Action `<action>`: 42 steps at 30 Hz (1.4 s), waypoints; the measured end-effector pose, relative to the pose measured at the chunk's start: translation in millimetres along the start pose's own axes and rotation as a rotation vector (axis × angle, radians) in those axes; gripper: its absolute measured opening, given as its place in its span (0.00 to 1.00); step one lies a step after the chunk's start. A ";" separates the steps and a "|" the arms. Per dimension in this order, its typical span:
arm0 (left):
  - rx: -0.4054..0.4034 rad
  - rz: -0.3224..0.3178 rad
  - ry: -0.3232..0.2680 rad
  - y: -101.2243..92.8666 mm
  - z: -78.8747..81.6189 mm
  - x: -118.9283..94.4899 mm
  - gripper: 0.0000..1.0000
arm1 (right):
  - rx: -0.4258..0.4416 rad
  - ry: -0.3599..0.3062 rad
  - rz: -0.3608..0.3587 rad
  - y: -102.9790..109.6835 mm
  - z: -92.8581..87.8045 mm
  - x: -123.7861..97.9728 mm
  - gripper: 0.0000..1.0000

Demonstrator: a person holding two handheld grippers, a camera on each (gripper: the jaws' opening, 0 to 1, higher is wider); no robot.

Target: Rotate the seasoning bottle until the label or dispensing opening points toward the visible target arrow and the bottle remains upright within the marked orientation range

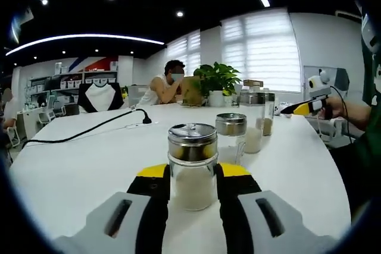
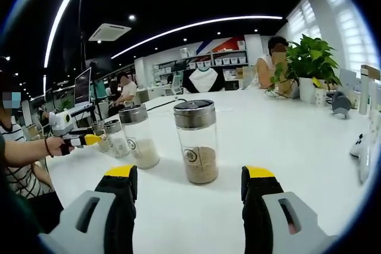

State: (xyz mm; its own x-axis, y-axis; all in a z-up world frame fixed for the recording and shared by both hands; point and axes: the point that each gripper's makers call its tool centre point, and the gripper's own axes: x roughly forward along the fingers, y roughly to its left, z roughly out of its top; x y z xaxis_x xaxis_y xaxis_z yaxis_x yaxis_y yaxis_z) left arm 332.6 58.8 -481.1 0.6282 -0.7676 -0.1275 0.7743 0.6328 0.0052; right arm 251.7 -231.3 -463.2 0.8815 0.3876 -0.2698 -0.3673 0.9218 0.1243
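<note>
The seasoning bottle (image 1: 192, 166), glass with a metal lid and pale powder inside, stands upright on the white desk (image 1: 71, 165), right between the jaws of the left claw (image 1: 192, 178). The yellow-tipped jaws sit tight to the glass on both sides, so it looks grasped, though I can't be sure how firm the contact is. Just behind it is a second small bottle (image 1: 231, 137), and further back two taller jars (image 1: 258, 121), close together.

In the right gripper view, the right claw (image 2: 191, 182) is released, jaws wide apart, holding nothing. Ahead of it stands a tall jar with brown grains (image 2: 197, 141), clear of both jaws. To its left is a jar with white powder (image 2: 140, 137), and beyond that the other claw (image 2: 80, 137) held in a person's hand (image 2: 55, 145) near more small bottles.

Around: a black cable (image 1: 89, 129) across the desk, a potted plant (image 1: 217, 82) at the far end, a person seated behind it, office shelving in back.

Progress: no target arrow or orientation marking visible on the desk, and the label on the gripped bottle can't be made out. Judging by that, the bottle is gripped and upright, but the turn itself reads as not yet confirmed; rotation and alignment check are left.
</note>
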 end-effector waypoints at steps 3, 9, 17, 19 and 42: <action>0.001 -0.020 -0.001 -0.4 -0.1 0.2 0.32 | -0.002 -0.001 0.000 0.7 0.2 -0.2 0.72; 0.011 -0.076 0.011 -0.6 -0.7 -0.4 0.32 | -0.003 -0.001 0.000 0.4 1.0 -0.3 0.72; 0.017 -0.122 0.023 -1.8 -2.1 0.0 0.32 | 0.003 -0.005 -0.010 -1.8 1.4 -0.7 0.72; 0.019 -0.130 0.023 -2.1 -2.2 0.0 0.32 | 0.007 -0.021 -0.022 -3.2 5.7 -1.9 0.72; 0.035 0.131 0.033 4.9 -3.8 -17.0 0.51 | -0.010 0.008 -0.014 -4.5 -3.0 -1.4 0.72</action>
State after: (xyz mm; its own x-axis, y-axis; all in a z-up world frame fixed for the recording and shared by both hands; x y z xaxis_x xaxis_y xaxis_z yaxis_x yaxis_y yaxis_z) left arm 325.4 75.3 -482.6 0.7217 -0.6745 -0.1558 0.6884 0.7230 0.0587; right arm 251.2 -236.0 -466.2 0.8839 0.3750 -0.2793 -0.3581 0.9270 0.1113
